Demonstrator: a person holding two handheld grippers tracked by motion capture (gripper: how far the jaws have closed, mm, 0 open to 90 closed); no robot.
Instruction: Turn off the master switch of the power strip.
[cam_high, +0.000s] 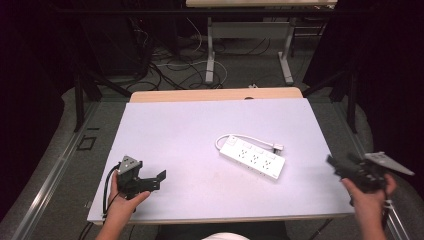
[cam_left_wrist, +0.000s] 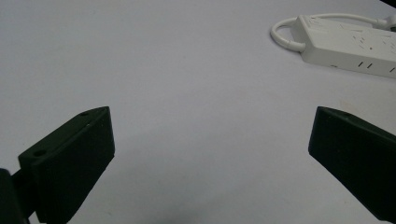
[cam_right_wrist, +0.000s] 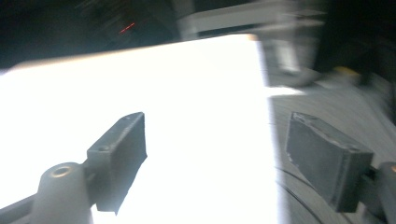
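A white power strip (cam_high: 252, 156) lies right of centre on the pale table (cam_high: 190, 135), its cord looped at the left end and its plug (cam_high: 276, 147) beside it. In the left gripper view the power strip (cam_left_wrist: 348, 44) sits far off at the top right. My left gripper (cam_high: 156, 180) rests near the table's front left, held by a hand, jaws wide apart with nothing between them. My right gripper (cam_high: 334, 165) hovers at the table's right edge, open and empty. In the right gripper view the right gripper (cam_right_wrist: 215, 149) looks over the table's blurred, overexposed far corner.
Beyond the table's wooden far edge (cam_high: 215, 94) stand another table's metal legs (cam_high: 210, 55) and tangled cables (cam_high: 165, 65) on the floor. Black frame struts (cam_high: 80, 90) flank the table on the left, more struts (cam_high: 350, 95) on the right.
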